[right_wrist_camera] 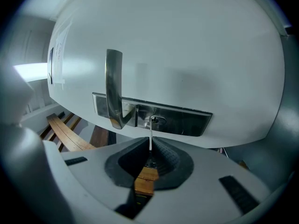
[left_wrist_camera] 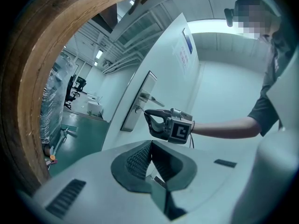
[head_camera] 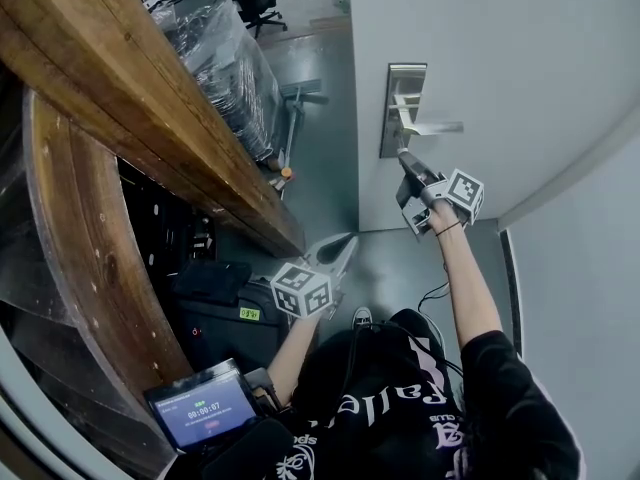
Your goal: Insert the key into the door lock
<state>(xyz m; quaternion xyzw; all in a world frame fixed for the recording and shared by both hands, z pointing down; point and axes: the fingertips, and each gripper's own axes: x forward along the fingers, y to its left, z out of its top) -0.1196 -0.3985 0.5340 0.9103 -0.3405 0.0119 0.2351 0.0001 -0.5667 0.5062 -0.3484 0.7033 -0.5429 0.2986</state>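
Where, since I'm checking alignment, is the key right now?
In the right gripper view, the key is clamped in the right gripper at centre, its tip at the keyhole in the lock plate, just right of the door handle.

The person wears a black short-sleeved T-shirt (head_camera: 420, 408) with pale lettering across the chest. The left gripper (head_camera: 347, 248) and right gripper (head_camera: 404, 158) are alike: pale grey plastic bodies, dark ribbed jaw pads (left_wrist_camera: 138, 161), and a white cube (head_camera: 302, 290) printed with black square markers. A thin black cable (head_camera: 436, 293) hangs by the right forearm.
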